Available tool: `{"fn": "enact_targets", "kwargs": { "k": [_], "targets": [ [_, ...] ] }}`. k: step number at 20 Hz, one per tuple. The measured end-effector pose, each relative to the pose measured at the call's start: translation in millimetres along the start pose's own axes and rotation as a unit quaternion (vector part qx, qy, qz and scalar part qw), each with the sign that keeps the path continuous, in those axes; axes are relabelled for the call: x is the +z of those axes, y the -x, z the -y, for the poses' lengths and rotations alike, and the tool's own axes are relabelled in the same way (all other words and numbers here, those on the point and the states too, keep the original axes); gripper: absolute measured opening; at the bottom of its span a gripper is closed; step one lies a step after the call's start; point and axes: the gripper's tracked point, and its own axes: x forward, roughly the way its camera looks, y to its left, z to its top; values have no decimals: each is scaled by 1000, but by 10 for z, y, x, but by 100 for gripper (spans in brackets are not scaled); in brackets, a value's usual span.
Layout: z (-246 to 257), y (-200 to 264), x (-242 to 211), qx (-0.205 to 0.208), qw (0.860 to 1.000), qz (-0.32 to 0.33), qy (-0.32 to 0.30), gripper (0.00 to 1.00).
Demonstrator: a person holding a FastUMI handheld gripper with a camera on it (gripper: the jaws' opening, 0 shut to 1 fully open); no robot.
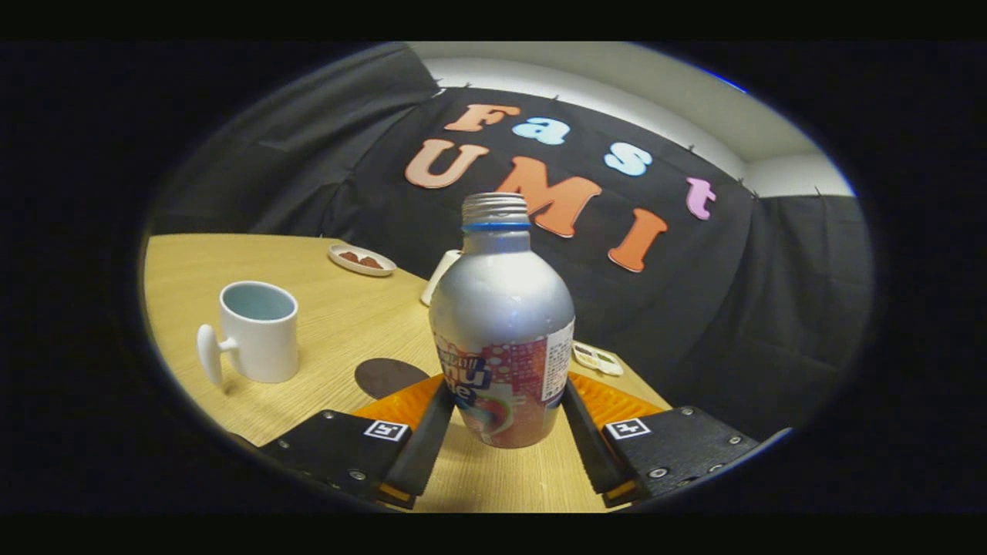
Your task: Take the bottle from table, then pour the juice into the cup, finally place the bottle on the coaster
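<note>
A silver juice bottle (502,331), uncapped, stands on the wooden surface (339,324) between the jaws of the gripper (503,420), which flank its label and appear to be pressing it, though contact is hard to confirm. The mug (258,331) and dark coaster (388,376) sit beside it. A loose hold could let the open bottle slip and spill on lifting.

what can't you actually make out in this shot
- Gripper view: whether the gripper fingers press on the bottle or only flank it; the contact lines are too close to tell.
- White object behind the bottle: mostly hidden by it.
- Contents of the small dish: too small.
- Coaster: partly covered by a finger.
- Inside the cup: the bottom is hidden by its rim.
</note>
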Motion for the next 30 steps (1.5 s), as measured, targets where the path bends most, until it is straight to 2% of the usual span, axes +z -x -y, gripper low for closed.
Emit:
{"fn": "enact_targets", "kwargs": {
  "k": [4, 10, 16, 19, 21, 26, 29, 30],
  "targets": [
    [-106, -75, 225, -3, 993, 24, 117, 78],
    [-165, -173, 478, -20, 963, 53, 264, 77],
    [-146, -217, 595, -46, 921, 72, 380, 77],
    [-152, -181, 647, -63, 893, 86, 437, 77],
    [-168, -164, 657, -65, 880, 91, 461, 77],
    [-209, -117, 740, -61, 866, 109, 483, 77],
    [-225, -103, 754, -54, 865, 114, 485, 77],
    [-216, -94, 756, -58, 859, 115, 495, 77]
  ]
}}
